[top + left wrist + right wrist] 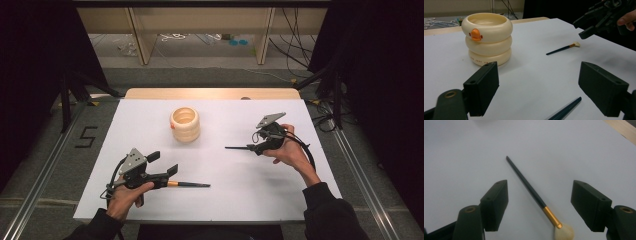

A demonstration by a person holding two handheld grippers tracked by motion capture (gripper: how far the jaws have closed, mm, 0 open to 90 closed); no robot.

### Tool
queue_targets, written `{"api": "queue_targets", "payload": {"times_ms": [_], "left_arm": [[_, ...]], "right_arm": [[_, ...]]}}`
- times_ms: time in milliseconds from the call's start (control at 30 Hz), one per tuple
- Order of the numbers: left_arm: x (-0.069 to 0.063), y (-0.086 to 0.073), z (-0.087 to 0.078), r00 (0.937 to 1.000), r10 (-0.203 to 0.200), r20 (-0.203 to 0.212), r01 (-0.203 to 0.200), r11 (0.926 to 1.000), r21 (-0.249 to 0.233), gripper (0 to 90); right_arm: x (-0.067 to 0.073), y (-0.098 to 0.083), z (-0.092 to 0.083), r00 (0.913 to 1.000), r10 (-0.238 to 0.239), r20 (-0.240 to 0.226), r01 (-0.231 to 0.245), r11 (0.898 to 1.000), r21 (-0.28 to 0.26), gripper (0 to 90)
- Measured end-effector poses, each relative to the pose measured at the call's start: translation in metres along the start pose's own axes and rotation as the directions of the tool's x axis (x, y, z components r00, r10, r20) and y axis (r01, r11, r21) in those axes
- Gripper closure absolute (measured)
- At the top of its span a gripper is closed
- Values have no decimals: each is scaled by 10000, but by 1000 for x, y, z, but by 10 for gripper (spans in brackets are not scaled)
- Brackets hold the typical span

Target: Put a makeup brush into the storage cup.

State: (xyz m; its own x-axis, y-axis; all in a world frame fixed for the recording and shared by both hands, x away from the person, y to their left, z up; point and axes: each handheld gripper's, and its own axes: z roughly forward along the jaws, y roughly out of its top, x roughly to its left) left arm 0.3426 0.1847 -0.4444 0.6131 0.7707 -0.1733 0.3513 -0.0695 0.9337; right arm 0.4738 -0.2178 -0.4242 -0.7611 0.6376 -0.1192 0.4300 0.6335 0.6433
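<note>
Two make-up brushes lie on the white table sheet point(225, 205). One dark-handled brush point(529, 187), with a gold ferrule and pale bristles, lies flat between the jaws of my right gripper point(539, 200); the jaws are open and the pads stand clear of it. In the high view this right gripper point(254, 144) hovers right of centre with the brush's handle point(235, 148) poking out to the left. My left gripper point(162, 163) stands open near the front left, nothing between its jaws. The second brush point(192, 184) lies just beside it; its handle tip point(566, 110) points away.
A cream ringed cup point(185, 124) with an orange duck beak stands upright at the table's centre back, seen close in the left gripper view as the cup point(487, 37). Beyond the sheet are the wooden table edge point(210, 93), shelving and cables on the floor.
</note>
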Motion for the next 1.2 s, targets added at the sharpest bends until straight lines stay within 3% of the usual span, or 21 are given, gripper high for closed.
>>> {"api": "queue_targets", "payload": {"times_ms": [67,100,233,300,333,433,567,700,933,1200], "left_arm": [[0,0,0,10000,2,-3,-2,10000,3,166],[0,0,1,10000,-10,45,10,10000,-52,166],[0,0,1,9999,159,13,-160,9999,48,166],[0,0,2,9998,196,73,-196,9998,46,166],[0,0,2,9998,168,69,-168,9999,41,166],[0,1,2,9999,158,60,-158,9999,46,166],[0,1,2,9998,165,62,-165,9999,37,166],[0,1,2,9998,161,72,-161,9999,35,166],[0,1,2,9998,211,68,-212,9998,49,166],[1,1,2,9999,134,48,-134,9999,31,166]], "right_arm": [[-2,2,3,10000,-45,15,44,9998,188,314],[-5,5,5,9999,-105,-14,106,9984,563,321],[-8,7,10,9999,-162,17,161,9982,580,323],[-10,8,12,9997,-181,-192,196,9967,793,328],[-12,9,16,9992,-270,-297,301,9935,1100,335],[-12,9,19,9989,-393,-260,422,9916,1221,353],[-15,13,22,9959,-712,-556,793,9838,1607,377],[-17,14,25,9956,-649,-679,771,9777,1953,389],[-20,17,24,9949,-743,-676,872,9733,2126,422],[-18,21,33,9905,-899,-1040,1139,9604,2542,471]]}}
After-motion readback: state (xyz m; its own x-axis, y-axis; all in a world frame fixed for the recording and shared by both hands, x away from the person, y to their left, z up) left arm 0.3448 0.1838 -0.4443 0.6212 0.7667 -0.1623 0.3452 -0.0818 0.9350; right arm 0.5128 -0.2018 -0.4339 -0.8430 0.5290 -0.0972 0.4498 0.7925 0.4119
